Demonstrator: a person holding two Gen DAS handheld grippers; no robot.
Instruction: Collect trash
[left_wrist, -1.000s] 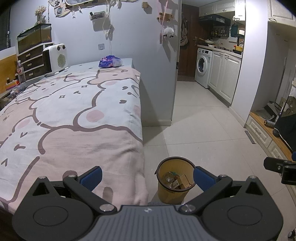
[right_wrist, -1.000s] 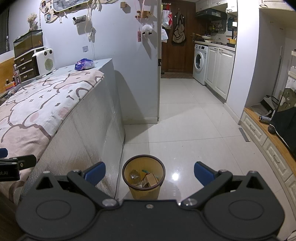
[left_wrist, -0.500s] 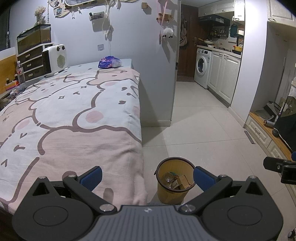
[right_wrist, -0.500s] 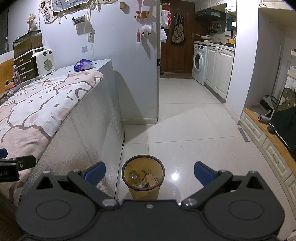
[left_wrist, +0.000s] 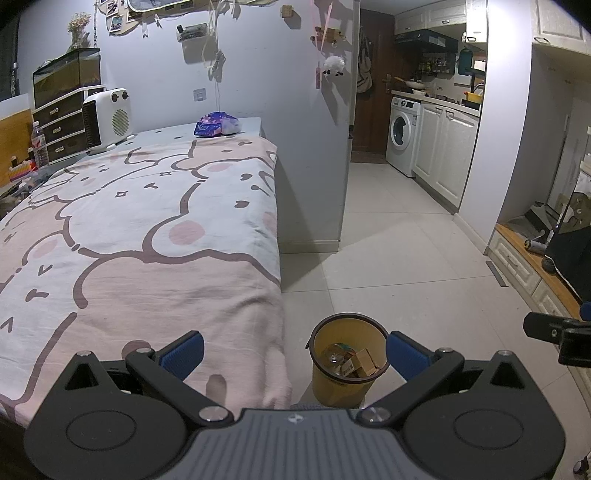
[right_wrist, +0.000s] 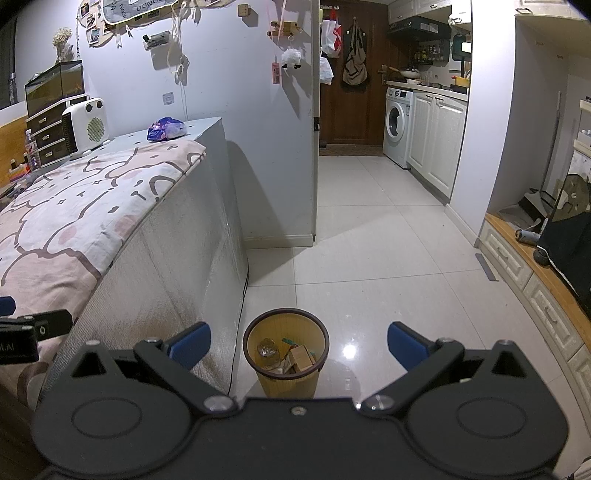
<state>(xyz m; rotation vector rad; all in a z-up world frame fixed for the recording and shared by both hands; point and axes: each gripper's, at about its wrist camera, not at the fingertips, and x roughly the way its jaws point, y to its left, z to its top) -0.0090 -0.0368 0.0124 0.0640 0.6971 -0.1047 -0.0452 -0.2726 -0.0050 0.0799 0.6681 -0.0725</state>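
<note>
Below: yellow trash bin (left_wrist: 345, 384), on floor (left_wrist: 406, 266) beside bed (left_wrist: 147, 240), holding cartons; seen between blue pads of left tool (left_wrist: 293, 354) and right tool (right_wrist: 299, 341). Both tools spread apart, empty. Purple packet (left_wrist: 218, 124) far across bed.

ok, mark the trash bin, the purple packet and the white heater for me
trash bin (right_wrist: 258, 334): right wrist view, on the rim's left side.
purple packet (left_wrist: 217, 124): left wrist view, on the packet's middle.
white heater (left_wrist: 110, 120): left wrist view, on its front face.
</note>
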